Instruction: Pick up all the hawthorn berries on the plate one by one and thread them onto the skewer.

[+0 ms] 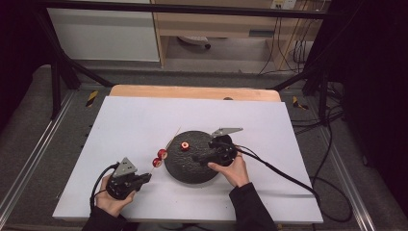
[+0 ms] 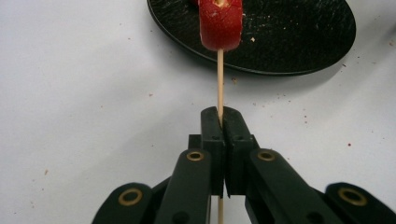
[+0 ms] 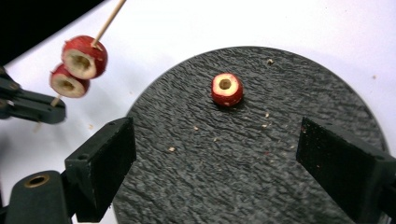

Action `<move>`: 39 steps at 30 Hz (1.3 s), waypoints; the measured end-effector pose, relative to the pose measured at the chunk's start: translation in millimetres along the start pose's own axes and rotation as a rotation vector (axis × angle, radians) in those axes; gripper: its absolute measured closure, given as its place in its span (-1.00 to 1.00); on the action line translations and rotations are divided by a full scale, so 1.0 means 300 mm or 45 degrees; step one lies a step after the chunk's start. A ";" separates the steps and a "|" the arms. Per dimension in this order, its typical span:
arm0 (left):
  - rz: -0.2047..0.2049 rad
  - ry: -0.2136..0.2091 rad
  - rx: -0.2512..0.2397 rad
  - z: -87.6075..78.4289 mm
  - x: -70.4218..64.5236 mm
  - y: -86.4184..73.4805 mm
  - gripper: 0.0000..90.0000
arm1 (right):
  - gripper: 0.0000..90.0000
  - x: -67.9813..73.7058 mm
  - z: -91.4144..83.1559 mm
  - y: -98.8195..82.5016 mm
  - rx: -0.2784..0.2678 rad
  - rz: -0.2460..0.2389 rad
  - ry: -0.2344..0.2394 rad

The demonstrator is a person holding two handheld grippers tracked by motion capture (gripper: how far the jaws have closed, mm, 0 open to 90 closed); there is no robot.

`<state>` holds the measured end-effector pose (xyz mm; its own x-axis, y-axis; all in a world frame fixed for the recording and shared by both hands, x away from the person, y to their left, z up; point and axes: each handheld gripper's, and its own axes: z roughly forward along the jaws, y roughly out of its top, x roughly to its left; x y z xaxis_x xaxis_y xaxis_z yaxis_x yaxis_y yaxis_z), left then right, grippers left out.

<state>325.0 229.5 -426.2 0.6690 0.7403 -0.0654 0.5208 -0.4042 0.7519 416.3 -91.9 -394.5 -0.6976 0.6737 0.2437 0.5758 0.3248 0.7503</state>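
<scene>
We see a thin wooden skewer point(image 2: 220, 79) clamped between the left gripper point(image 2: 220, 116) jaws, which are fully closed on it; the stick runs straight out past the tips and a short end pokes out behind the pads. In the left gripper view a red fruit piece point(image 2: 220, 23) sits on the stick well ahead of the jaw tips, with bare stick between them. In the right gripper view we count two cored red pieces on that skewer point(image 3: 109, 18): the upper piece point(image 3: 85, 57) and the lower piece point(image 3: 69, 81), touching each other, with the lower one nearer the left gripper point(image 3: 32, 106). Both hang over the white table cover, just beside the rim of the black plate point(image 3: 187, 177), not over it.

A third piece, the loose fruit ring point(image 3: 227, 89), lies on the plate with its cored hole facing up, free of the skewer. It is ahead of the right gripper point(image 3: 215, 158), roughly centred between its two jaws but beyond their tips. Those jaws stand wide apart with nothing between the pads.

In the high view we see the left gripper point(image 1: 144, 177) low left of the plate point(image 1: 192, 168), skewer point(image 1: 166, 147) angled up and right toward the plate's edge, skewered pieces point(image 1: 159, 158) at that edge. The right gripper point(image 1: 197, 158) is over the plate's right half, the loose ring point(image 1: 184, 146) up and left of its tips. The white cover point(image 1: 144, 115) carries scattered crumbs.
</scene>
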 end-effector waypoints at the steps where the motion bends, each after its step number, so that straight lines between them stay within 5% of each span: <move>1: 0.000 0.004 0.001 0.001 0.003 -0.001 0.96 | -0.72 0.001 0.005 0.011 0.019 -0.020 -0.013; 17: -0.036 0.041 0.011 0.000 0.057 0.001 0.97 | -0.67 0.001 0.123 0.154 0.274 -0.141 -0.098; 39: -0.053 0.041 0.009 -0.004 0.068 0.004 0.97 | -0.04 -0.022 0.311 0.211 0.475 -0.087 -0.092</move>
<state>338.7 244.9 -425.8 0.6292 0.7736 -0.0754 0.5516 -0.3762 0.7445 497.2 -13.8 -405.9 -0.7154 0.6831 0.1469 0.6539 0.5806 0.4851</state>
